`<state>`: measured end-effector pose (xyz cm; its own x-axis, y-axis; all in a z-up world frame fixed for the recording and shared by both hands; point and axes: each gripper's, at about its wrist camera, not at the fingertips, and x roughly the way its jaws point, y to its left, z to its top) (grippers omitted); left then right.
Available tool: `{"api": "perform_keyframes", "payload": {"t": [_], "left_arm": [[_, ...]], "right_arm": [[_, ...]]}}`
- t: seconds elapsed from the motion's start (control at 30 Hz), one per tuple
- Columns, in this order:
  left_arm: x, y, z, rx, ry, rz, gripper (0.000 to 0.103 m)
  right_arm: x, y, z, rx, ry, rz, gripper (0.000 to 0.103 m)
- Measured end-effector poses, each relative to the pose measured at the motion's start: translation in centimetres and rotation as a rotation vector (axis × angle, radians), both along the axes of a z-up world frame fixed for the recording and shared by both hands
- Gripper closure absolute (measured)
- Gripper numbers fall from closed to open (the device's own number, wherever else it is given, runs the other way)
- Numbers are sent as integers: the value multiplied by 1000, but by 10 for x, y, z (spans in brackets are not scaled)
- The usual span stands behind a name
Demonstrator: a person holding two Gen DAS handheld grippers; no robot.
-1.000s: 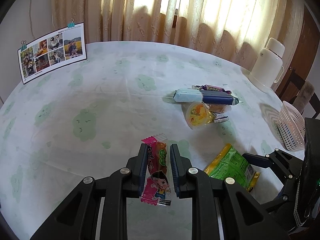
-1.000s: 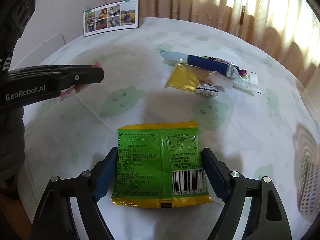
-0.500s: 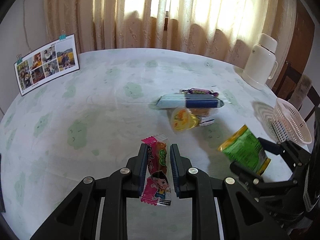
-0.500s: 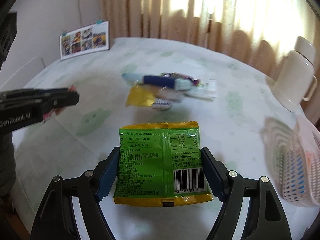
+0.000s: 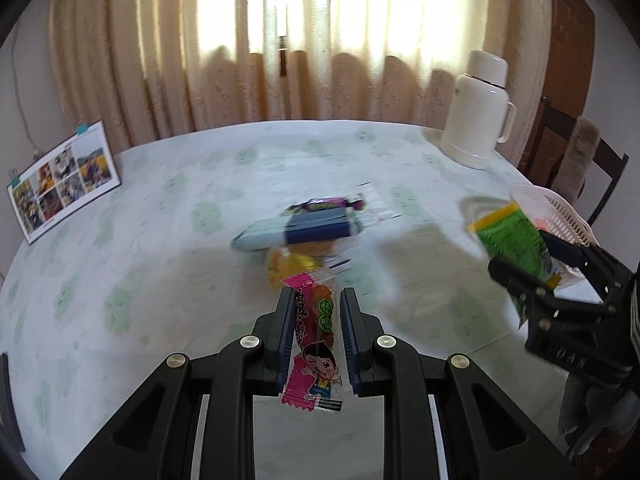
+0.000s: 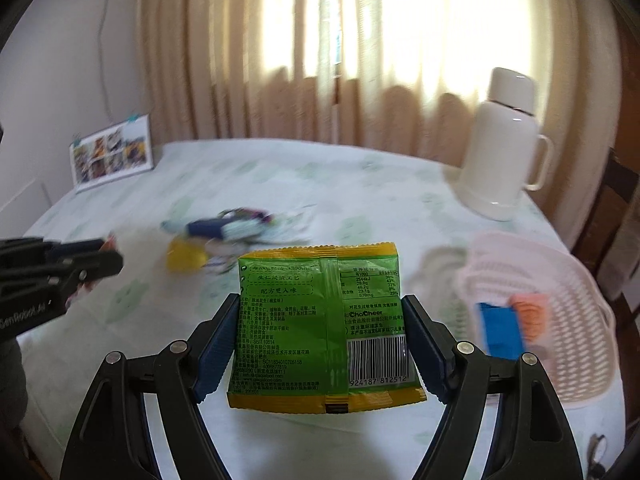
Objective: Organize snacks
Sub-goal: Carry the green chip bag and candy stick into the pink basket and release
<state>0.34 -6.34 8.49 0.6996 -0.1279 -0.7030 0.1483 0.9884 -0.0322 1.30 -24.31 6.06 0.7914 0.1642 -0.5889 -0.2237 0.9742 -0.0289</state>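
My left gripper is shut on a pink candy packet with a cartoon child, held above the table. My right gripper is shut on a green and yellow snack bag, lifted clear of the cloth. In the left wrist view that green bag hangs at the right, in front of the pink basket. A pile of snacks lies mid-table: a blue pack, a purple candy, a yellow jelly cup. The pink basket at the right holds a blue item and an orange one.
A white thermos jug stands at the back right of the round table. A photo card leans at the back left. Curtains hang behind. A dark chair stands past the table's right edge.
Both grippers rose and swung right with their packets. The green bag left the cloth and now hangs near the basket. The snack pile slid leftward and lower in both views.
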Motion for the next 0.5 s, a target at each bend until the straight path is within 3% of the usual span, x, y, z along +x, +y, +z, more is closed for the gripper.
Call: {"api": "perform_keyframes", "payload": {"t": [0.5], "left_arm": [[6, -71, 15, 49, -32, -130, 83]], "right_arm": [[-2, -91, 14, 51, -71, -220, 25]]}}
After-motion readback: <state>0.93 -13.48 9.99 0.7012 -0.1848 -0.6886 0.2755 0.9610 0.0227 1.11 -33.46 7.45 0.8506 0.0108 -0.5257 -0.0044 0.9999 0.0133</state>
